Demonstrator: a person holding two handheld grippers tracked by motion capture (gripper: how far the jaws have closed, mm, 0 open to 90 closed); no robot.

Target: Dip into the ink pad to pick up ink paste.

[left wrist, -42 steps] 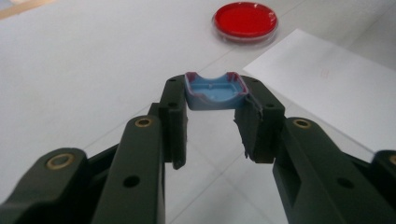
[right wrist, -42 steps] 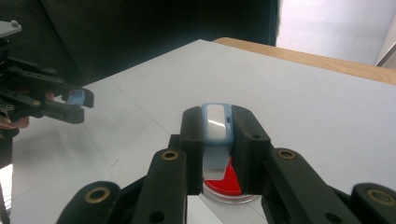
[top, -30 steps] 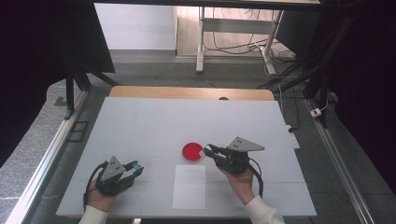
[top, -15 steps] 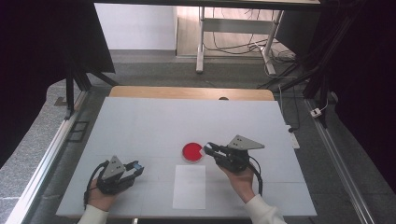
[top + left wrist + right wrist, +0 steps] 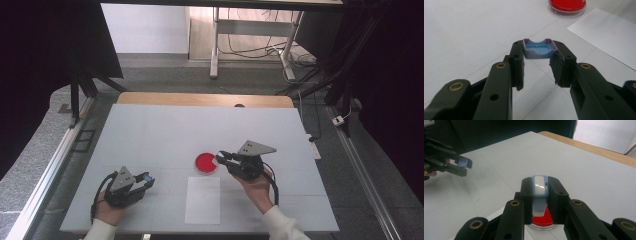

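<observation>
Left fingers pinch blue tray; right fingers pinch blue-white piece over red dish

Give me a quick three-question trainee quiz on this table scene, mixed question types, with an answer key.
1. True or false: the left gripper holds a blue cap.
2. What does the right gripper hang over? A) sheet of paper B) red dish C) wooden edge
3. Fill in: the sheet of paper lies ____ the red dish, on the person's side of it.

Key: 1 true; 2 B; 3 beside, close by it. The right gripper clamps a small blue and white piece.
</observation>
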